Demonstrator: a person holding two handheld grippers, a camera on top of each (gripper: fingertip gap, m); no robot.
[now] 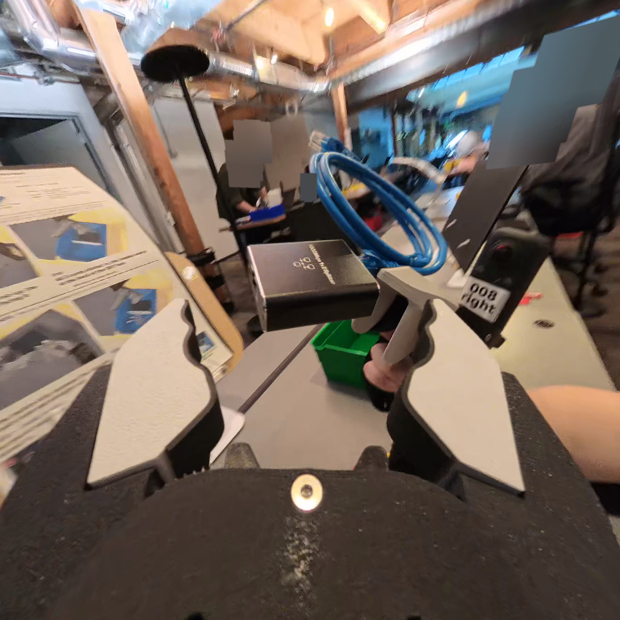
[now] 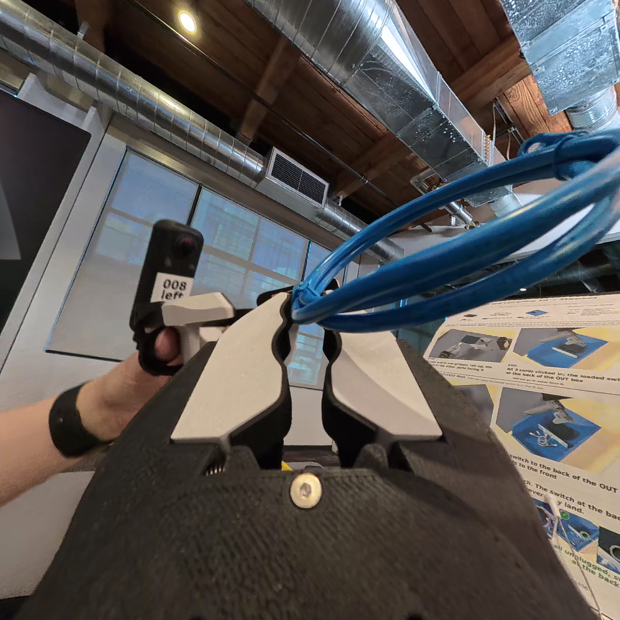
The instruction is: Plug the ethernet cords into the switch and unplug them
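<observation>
Left gripper [image 1: 310, 332] is standing wide open, with nothing pressed between its fingers [image 1: 157, 362]. In the left wrist view, the switch [image 1: 312, 281], a black metal box, is hanging in mid-frame above and beyond the gap between those fingers, clear of both and tilted, its near end angled toward the lower left.

The cord [image 1: 379, 208], a blue coiled loop, is rising from the switch's far right end toward the upper centre of the frame. At that same end the right gripper [image 1: 385, 295] is coming in from the right of the frame. Whether it is also touching the switch cannot be told.

In the right wrist view, the right gripper [image 2: 305, 312] is standing narrow, its fingertips [image 2: 268, 312] closing on the blue cord [image 2: 453, 261] where the coil bunches just above centre frame. The loop is sweeping away to the upper right. The switch is hidden in this view.

A green bin [image 1: 339, 352] is sitting on the grey table [image 1: 295, 419] below the switch. An instruction sheet [image 1: 67, 251] is standing at the left of the frame.
</observation>
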